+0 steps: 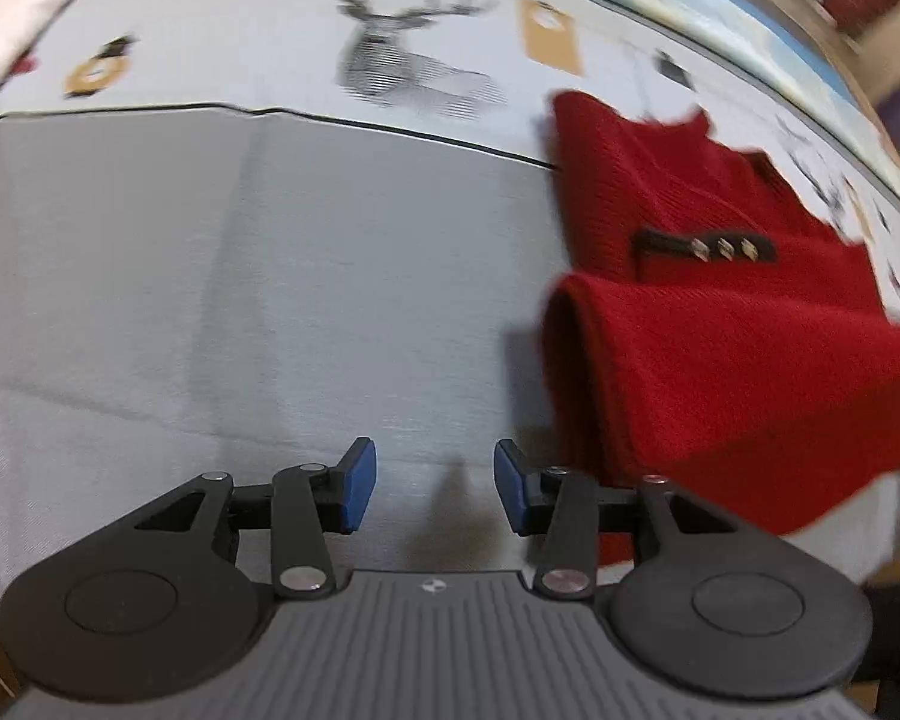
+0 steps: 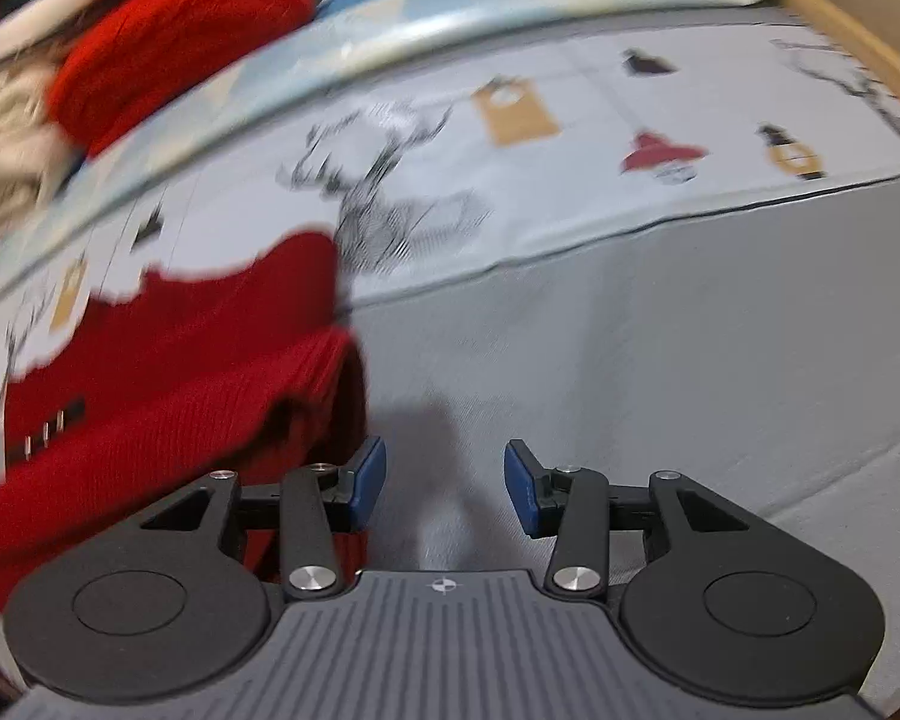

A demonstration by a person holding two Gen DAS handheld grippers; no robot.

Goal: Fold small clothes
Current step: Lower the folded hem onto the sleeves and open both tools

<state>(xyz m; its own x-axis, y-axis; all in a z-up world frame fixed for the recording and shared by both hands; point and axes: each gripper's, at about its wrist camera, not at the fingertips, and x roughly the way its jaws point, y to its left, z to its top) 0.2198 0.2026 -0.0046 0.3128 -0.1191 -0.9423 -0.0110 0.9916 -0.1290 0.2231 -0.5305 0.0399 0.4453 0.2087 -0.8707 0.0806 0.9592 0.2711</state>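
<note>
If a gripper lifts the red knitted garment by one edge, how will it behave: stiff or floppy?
Probably floppy: the red knitted garment already lies in a soft rounded fold, so a lifted edge would likely droop. Its ribbed knit looks easy to grip, not slippery. The tab with metal studs may add slight weight there.

Left tool (image 1: 435,486), black arms with blue pads (image 1: 359,483), spread apart, nothing between, above plain grey sheet (image 1: 240,300). Red knit sweater (image 1: 720,330) lies right of the tool, partly folded, rolled edge nearest; black tab with three metal buttons (image 1: 705,247) on it. Beyond the tool, pale cloth with deer print (image 1: 402,60). Sweater overlaps both cloths.
</note>
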